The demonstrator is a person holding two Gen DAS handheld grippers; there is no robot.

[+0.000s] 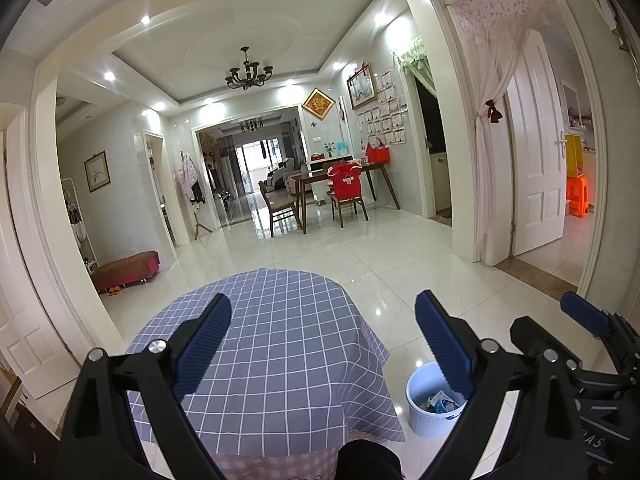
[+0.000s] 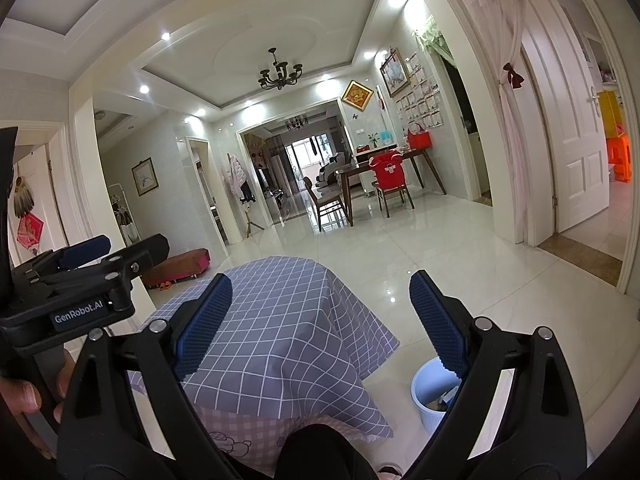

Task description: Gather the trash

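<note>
- The left tongs (image 1: pixel 322 342) hang above the tabletop (image 1: pixel 280 344), fingers spread wide with nothing between them.
- The right tongs (image 2: pixel 320 326) are likewise spread wide and empty, over the same tabletop's checked grey-blue cloth (image 2: pixel 288 320).
- In the right wrist view the left tool's black body carries white lettering, "GenRobot.AI" (image 2: pixel 78 313); a hand (image 2: pixel 24 396) grips its handle.
- In the left wrist view the right tool shows only part of some letters, reading roughly "AS" (image 1: pixel 595 443).
- A pale blue bin (image 1: pixel 430 404) stands on the floor just right of the tabletop, with trash (image 1: pixel 440 402) inside: crumpled wrappers, print too small to read.
- Under the checked cloth a pink checked layer (image 2: pixel 236 436) shows a cartoon drawing.
</note>
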